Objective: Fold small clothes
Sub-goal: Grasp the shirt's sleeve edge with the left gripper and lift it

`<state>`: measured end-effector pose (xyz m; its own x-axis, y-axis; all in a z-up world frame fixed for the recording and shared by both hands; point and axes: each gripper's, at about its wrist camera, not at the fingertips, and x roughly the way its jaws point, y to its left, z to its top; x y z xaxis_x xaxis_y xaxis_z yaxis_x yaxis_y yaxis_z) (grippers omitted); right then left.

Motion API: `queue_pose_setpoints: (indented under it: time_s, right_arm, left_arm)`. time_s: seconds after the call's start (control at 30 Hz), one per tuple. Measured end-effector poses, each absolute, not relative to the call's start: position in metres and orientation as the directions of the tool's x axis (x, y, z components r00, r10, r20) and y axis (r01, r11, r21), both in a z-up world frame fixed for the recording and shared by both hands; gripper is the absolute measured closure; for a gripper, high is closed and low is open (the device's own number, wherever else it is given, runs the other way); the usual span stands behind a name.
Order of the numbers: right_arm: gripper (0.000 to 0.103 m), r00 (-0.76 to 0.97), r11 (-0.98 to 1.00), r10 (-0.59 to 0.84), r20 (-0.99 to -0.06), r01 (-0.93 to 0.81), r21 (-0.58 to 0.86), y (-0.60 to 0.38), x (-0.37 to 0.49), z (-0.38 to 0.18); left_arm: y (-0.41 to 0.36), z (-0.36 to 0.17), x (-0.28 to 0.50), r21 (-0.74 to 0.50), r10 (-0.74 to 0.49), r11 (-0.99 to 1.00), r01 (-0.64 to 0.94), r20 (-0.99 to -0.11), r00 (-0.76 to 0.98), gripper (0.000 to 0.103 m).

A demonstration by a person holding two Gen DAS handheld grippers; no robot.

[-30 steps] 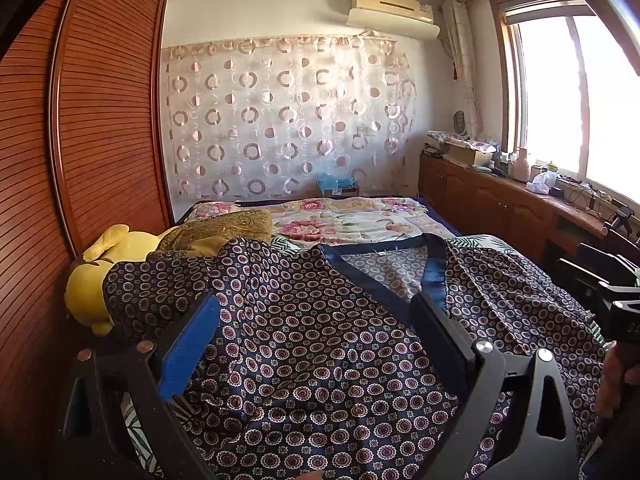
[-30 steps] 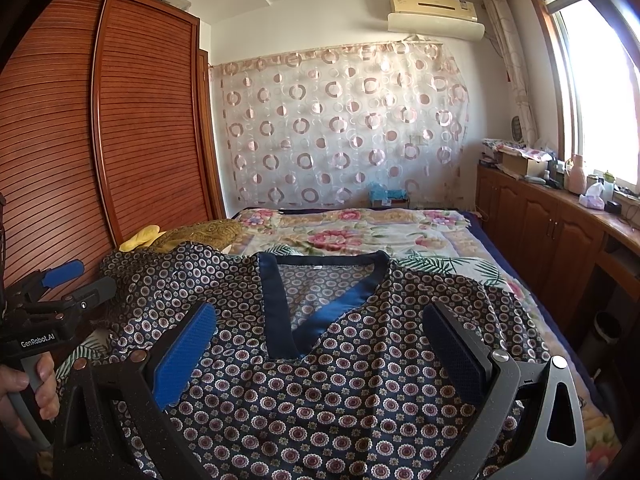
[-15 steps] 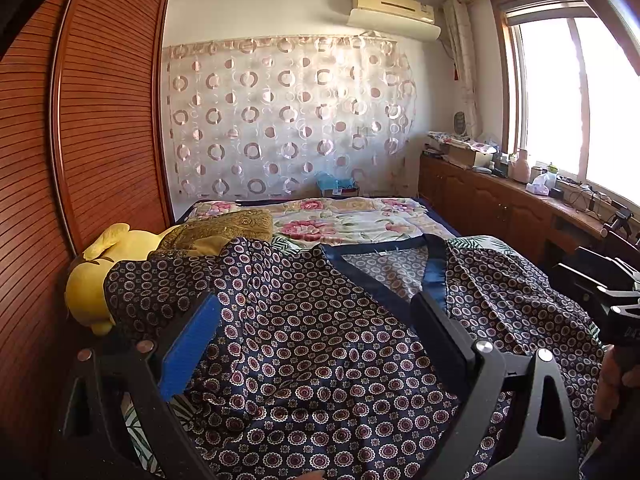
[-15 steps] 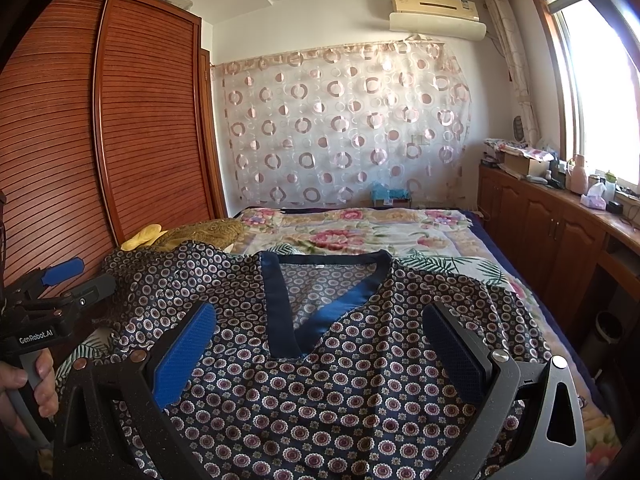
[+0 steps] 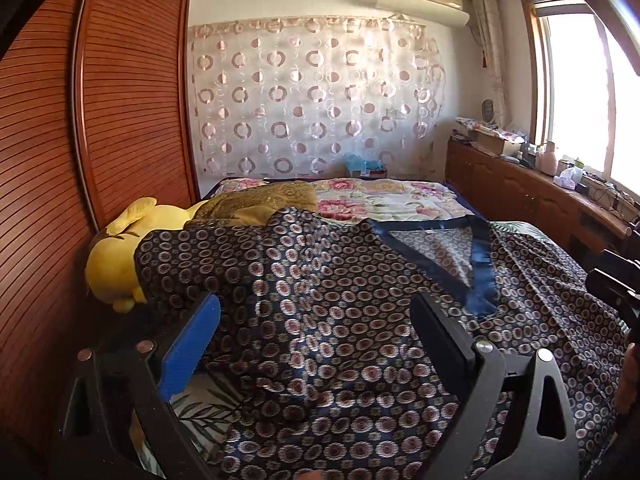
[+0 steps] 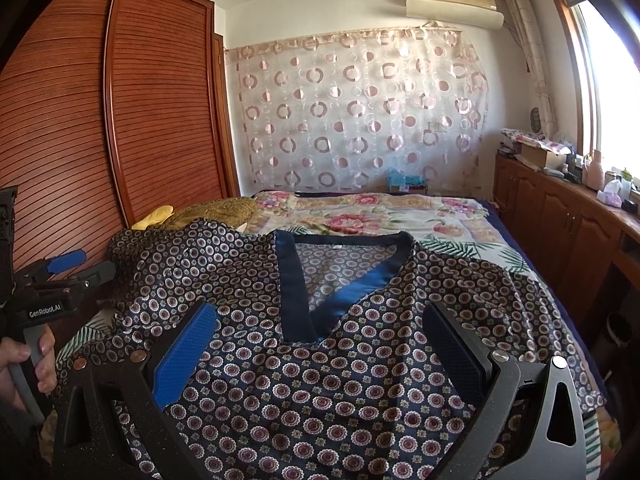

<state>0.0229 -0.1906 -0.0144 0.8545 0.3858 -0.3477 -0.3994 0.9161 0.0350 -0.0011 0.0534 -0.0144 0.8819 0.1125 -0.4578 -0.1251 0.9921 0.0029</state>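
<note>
The top (image 6: 320, 380) spread on the bed (image 6: 400, 220) is thin cloth with a slight sheen, printed all over with small rings, and its V-neck band (image 6: 292, 292) is smooth, glossy blue satin. The bed cover is soft matt cloth with a floral print. At the bed's left edge lies a plush toy (image 5: 112, 264) of fuzzy yellow fabric. The wardrobe (image 6: 132, 140) beside it is ribbed, varnished wood with a low gloss. The right gripper (image 6: 320, 356) is matt black plastic with shiny metal screw heads and a finely textured blue pad (image 6: 182, 356).
</note>
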Motion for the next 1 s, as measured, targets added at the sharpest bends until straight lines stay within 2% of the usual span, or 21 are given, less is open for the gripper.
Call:
queue_pose_setpoints:
  time_s: [0.47,0.83,1.0]
  right_arm:
    - [0.0,0.787,0.873,0.442,-0.431,-0.488,0.004,-0.156,0.038,-0.022]
    - [0.0,0.735,0.825,0.484,-0.474,-0.564,-0.033,-0.126,0.05,-0.027]
    - [0.0,0.718,0.813,0.498,-0.486,-0.582,-0.027,-0.118,0.058,-0.029]
  left_arm:
    - [0.116,-0.033,-0.002,0.001,0.157,0.983,-0.182,-0.509,0.846,0.007]
    - [0.186,-0.046,0.006,-0.048,0.112,0.985,-0.166,-0.558,0.822,0.007]
    - [0.215,-0.067,0.024,-0.094,0.071,0.982,-0.165,-0.626,0.776,0.016]
